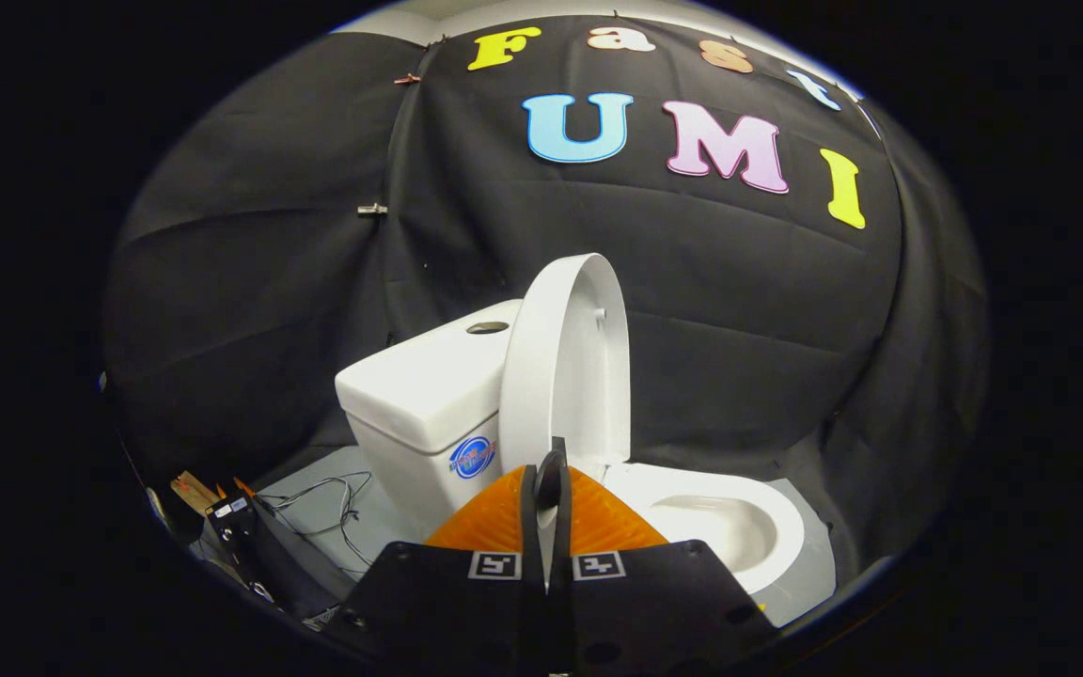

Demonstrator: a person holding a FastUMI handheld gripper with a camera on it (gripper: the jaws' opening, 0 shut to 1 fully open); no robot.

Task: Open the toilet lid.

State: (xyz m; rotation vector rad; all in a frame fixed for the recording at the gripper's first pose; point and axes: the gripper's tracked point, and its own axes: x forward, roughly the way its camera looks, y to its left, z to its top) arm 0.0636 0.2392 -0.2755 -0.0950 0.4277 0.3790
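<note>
1. The gripper (pixel 549 489) has its fingers nearly closed, pinching the lower edge of the lid (pixel 568 362) between them.
2. The lid stands upright just beyond the fingers, against the tank (pixel 429 395).
3. Ease the lid back gently until it rests, then let go.

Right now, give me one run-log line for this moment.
lid: raised, near upright beside tank | bowl: uncovered | gripper: fingers closed together, nothing visibly between them, just short of lid's lower edge | contact: cannot tell
</note>
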